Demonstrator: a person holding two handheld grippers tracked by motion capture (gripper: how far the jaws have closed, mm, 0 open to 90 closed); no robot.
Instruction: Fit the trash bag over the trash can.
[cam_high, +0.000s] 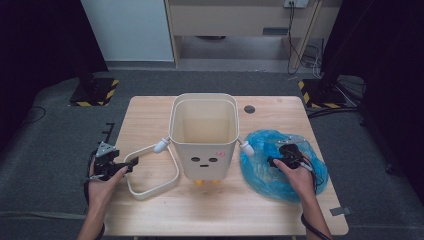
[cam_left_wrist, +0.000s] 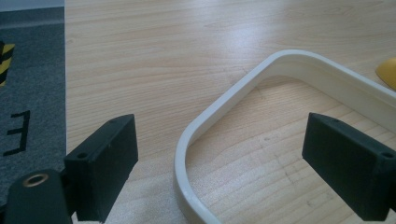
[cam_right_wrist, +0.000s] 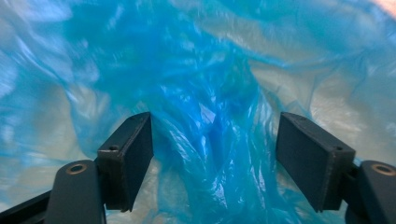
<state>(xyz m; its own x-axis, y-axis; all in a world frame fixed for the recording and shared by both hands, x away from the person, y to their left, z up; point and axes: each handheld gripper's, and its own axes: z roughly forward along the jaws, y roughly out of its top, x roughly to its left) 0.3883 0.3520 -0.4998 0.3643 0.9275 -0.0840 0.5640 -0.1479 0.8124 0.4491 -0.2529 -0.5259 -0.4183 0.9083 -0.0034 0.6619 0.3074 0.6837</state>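
A cream bin (cam_high: 204, 135) with a drawn face stands open-topped in the middle of the wooden table (cam_high: 150, 115). Its cream loop handle (cam_high: 150, 191) is folded down flat on the table to the left. My left gripper (cam_high: 125, 169) is at the handle's left end. In the left gripper view its jaws (cam_left_wrist: 222, 135) stand wide apart astride the handle's bend (cam_left_wrist: 219, 107), touching nothing. A crumpled blue plastic bag (cam_high: 265, 177) lies right of the bin. My right gripper (cam_high: 274, 161) is down on it, jaws (cam_right_wrist: 215, 135) apart with a ridge of bag (cam_right_wrist: 210, 70) between them.
The bin rests on small yellow feet (cam_high: 199, 182), one showing in the left gripper view (cam_left_wrist: 387, 72). A dark round hole (cam_high: 249, 109) sits at the table's back right. Black stands with yellow-striped bases (cam_high: 92, 92) (cam_high: 320, 92) flank the table on grey carpet.
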